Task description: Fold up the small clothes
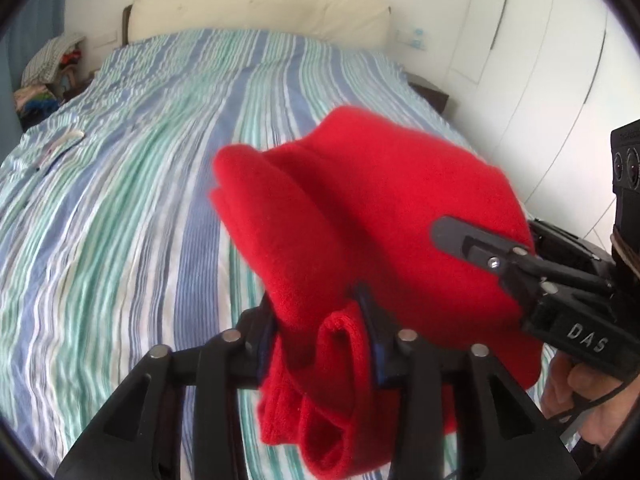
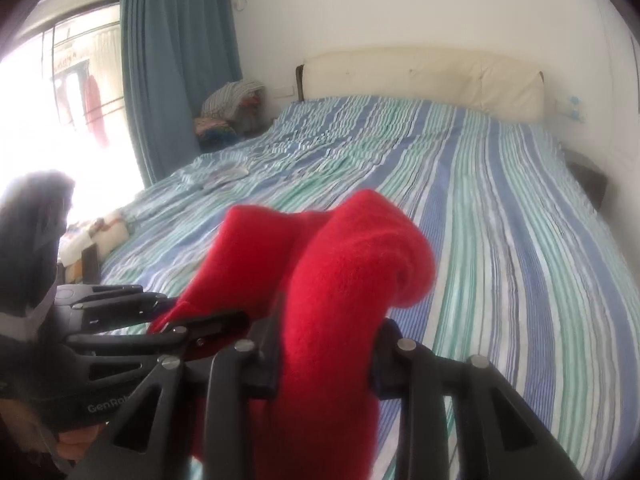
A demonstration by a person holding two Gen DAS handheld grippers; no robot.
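The red garment [image 1: 360, 216] hung above the striped bed [image 1: 120, 200], bunched between the left gripper [image 1: 320, 332] jaws, clamped there while the right gripper [image 1: 480, 248] pinched its far edge — likely to carry it. In the right wrist view, blurred red cloth filled the right gripper's closed jaws.

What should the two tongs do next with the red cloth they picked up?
Probably carry the red cloth out over the striped bed and lower it until it lies flat. Both the left tongs and the right tongs are clamped on it, and it hangs bunched in the air, too crumpled to fold neatly yet.
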